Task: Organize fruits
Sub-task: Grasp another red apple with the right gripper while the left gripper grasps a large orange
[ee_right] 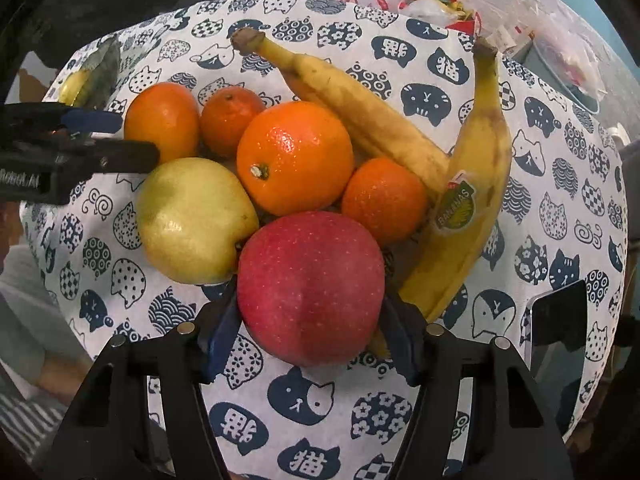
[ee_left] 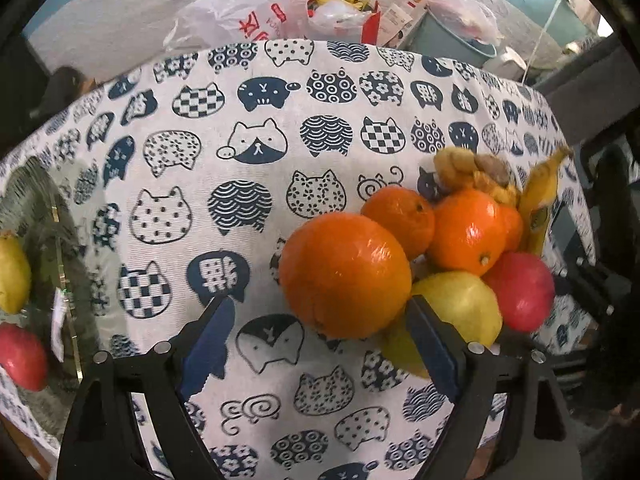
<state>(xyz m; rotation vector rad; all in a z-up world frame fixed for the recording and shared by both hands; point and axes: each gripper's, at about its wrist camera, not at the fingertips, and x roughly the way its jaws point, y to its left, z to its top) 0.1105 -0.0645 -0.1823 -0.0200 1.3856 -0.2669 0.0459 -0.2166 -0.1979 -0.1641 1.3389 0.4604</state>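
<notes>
A heap of fruit lies on the cat-print cloth (ee_right: 560,184). In the right wrist view a red apple (ee_right: 312,284) sits between the blue pads of my right gripper (ee_right: 312,336), and both pads lie against its sides. Around it are a yellow pear (ee_right: 192,220), a navel orange (ee_right: 294,156), two small tangerines (ee_right: 230,120) and two bananas (ee_right: 360,108). My left gripper (ee_left: 320,344) stands open with a large orange (ee_left: 344,276) just beyond its tips, the right pad (ee_left: 432,348) close to it. That left gripper (ee_right: 120,136) shows beside the same orange (ee_right: 162,120).
A clear tray (ee_left: 60,240) at the table's left edge holds a pear (ee_left: 12,268) and a red apple (ee_left: 20,356). A dark flat device (ee_right: 556,320) lies at the right. Plastic bags (ee_left: 240,12) and a grey bucket (ee_left: 452,36) stand behind the table.
</notes>
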